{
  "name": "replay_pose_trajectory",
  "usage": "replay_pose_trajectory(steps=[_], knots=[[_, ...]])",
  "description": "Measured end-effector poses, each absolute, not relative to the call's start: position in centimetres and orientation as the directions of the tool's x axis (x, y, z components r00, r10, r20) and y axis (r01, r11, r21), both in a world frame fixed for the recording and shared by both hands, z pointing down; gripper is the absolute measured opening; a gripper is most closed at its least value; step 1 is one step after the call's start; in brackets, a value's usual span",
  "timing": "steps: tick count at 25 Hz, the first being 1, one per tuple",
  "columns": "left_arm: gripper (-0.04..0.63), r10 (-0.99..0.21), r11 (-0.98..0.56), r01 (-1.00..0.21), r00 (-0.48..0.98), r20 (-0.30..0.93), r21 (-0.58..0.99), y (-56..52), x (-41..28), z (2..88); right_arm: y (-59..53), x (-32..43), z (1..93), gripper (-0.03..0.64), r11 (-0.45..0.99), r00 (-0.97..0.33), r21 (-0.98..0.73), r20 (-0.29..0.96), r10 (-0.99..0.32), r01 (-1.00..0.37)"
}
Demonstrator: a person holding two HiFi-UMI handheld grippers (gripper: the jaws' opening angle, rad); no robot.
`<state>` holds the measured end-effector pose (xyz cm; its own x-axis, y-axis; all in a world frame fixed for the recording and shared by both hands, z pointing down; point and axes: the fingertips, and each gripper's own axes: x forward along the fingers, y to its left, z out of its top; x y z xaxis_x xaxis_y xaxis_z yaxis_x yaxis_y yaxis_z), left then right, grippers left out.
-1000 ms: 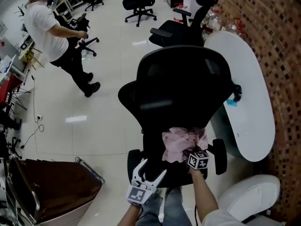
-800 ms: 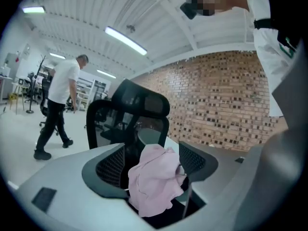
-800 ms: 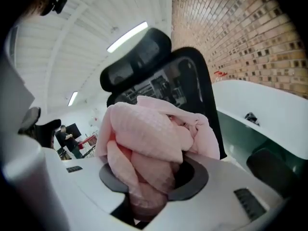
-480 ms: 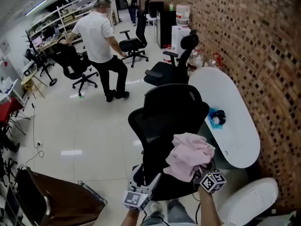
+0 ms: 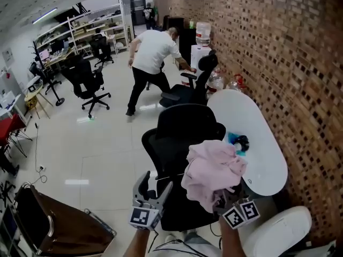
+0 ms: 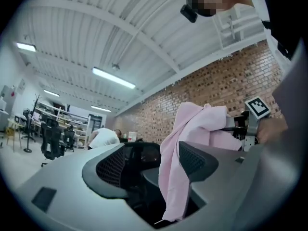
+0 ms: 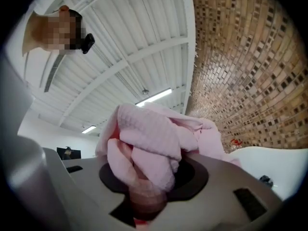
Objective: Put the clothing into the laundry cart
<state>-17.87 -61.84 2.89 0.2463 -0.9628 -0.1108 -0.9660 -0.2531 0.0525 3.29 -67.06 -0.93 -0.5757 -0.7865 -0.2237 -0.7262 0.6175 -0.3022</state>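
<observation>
Carry phase, by the look of it. The laundry cart (image 5: 64, 226), a brown bin in a metal frame, sits low on the floor at the person's left, well apart from the load. The black office chair (image 5: 182, 138) stands in the middle, with the white oval table (image 5: 262, 149) just to its right.

The pink garment (image 5: 214, 167) is off the table, bunched in a loose wad in front of the chair. Whether its lowest fold brushes the seat, I can't tell.

The right gripper (image 5: 225, 201) has it, jaws clenched tight on a fold. The cloth billows up and over the tips, burying them in the head view. The left gripper (image 5: 154, 185) has its jaws spread and nothing pressed between them. The garment's hanging tail shows beyond its tips in its own view, near but not gripped.

Next, I'd say, comes a swing left and down over the cart, clear of the chair, then a release of the right jaws. That dangling tail could snag on the cart's rim.
</observation>
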Motion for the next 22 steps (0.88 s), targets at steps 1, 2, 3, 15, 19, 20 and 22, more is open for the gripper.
replay_pose_trajectory(steps=[1, 2, 3, 15, 19, 20, 22], knots=[[0.341, -0.962, -0.250, -0.967, 0.242, -0.127, 0.052, -61.8, -17.8, 2.1, -66.7, 3.1, -1.8, 0.170, 0.637, -0.589, -0.288, -0.242, -0.771, -0.715], [0.341, -0.961, -0.247, -0.968, 0.238, -0.140, 0.047, -61.7, -17.8, 1.6, -66.4, 2.8, -2.4, 0.170, 0.654, -0.602, -0.284, -0.255, -0.756, -0.701], [0.341, -0.961, -0.242, -0.969, 0.234, -0.148, 0.040, -61.5, -17.7, 1.2, -66.1, 2.5, -2.8, 0.170, 0.669, -0.614, -0.288, -0.265, -0.743, -0.685], [0.341, -0.990, 0.053, -0.998, -0.055, -0.131, 0.021, -51.6, -25.0, 1.5, -60.3, -9.1, -3.1, 0.170, 0.879, -0.843, -0.301, -0.290, -0.454, -0.370], [0.341, -0.977, 0.170, -0.985, -0.170, -0.131, 0.011, -47.5, -27.5, 2.7, -57.7, -14.1, -1.5, 0.170, 0.920, -0.899, -0.312, -0.291, -0.328, -0.235], [0.341, -0.971, 0.201, -0.979, -0.202, -0.129, 0.017, -46.8, -28.2, 2.8, -57.4, -15.3, -1.2, 0.170, 0.926, -0.908, -0.320, -0.293, -0.298, -0.201], [0.341, -0.954, 0.273, -0.962, -0.274, -0.124, 0.020, -44.9, -29.8, 2.8, -56.5, -18.1, -1.1, 0.170, 0.934, -0.925, -0.336, -0.303, -0.228, -0.120]])
